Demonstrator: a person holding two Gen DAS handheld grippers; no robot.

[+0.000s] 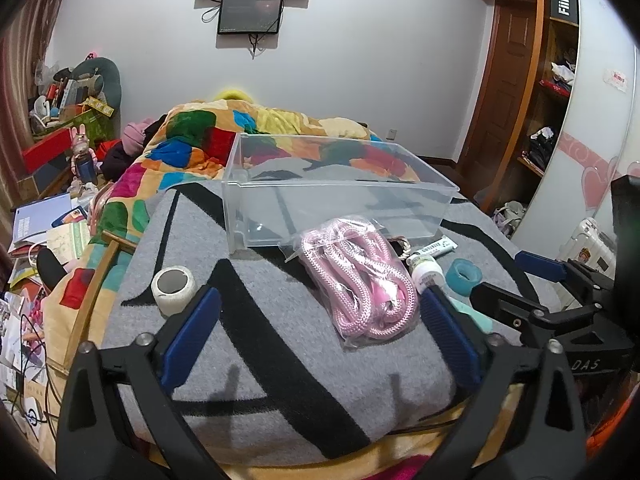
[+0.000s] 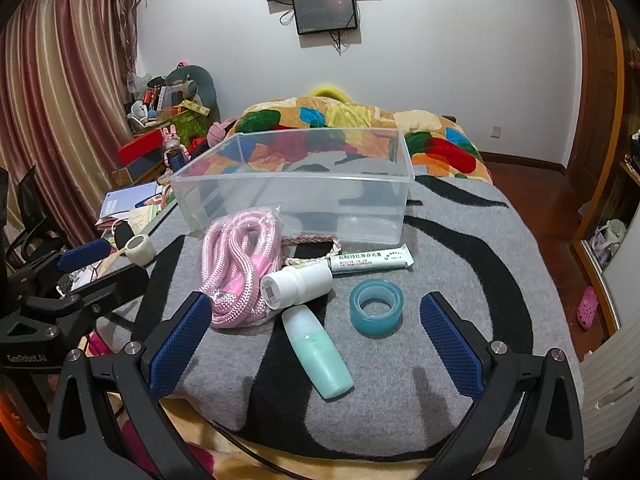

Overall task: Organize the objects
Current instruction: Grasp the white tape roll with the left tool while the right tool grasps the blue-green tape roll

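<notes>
A clear plastic bin (image 1: pixel 340 196) (image 2: pixel 296 196) stands empty on a grey and black blanket. In front of it lie a bagged pink rope (image 1: pixel 356 280) (image 2: pixel 236 268), a white pill bottle (image 2: pixel 298 284) (image 1: pixel 426 274), a white ointment tube (image 2: pixel 372 260) (image 1: pixel 434 247), a teal tape roll (image 2: pixel 376 308) (image 1: pixel 464 275), a mint green bottle (image 2: pixel 318 352) and a white tape roll (image 1: pixel 174 289) (image 2: pixel 139 247). My left gripper (image 1: pixel 320 340) is open and empty, just short of the rope. My right gripper (image 2: pixel 316 344) is open, its fingers either side of the mint bottle and teal tape.
A colourful quilt (image 1: pixel 208 136) is heaped behind the bin. Books and clutter (image 1: pixel 44 232) cover the floor at the left. A wooden wardrobe (image 1: pixel 552 92) stands at the right. The blanket's near edge (image 2: pixel 320 444) drops off just below the grippers.
</notes>
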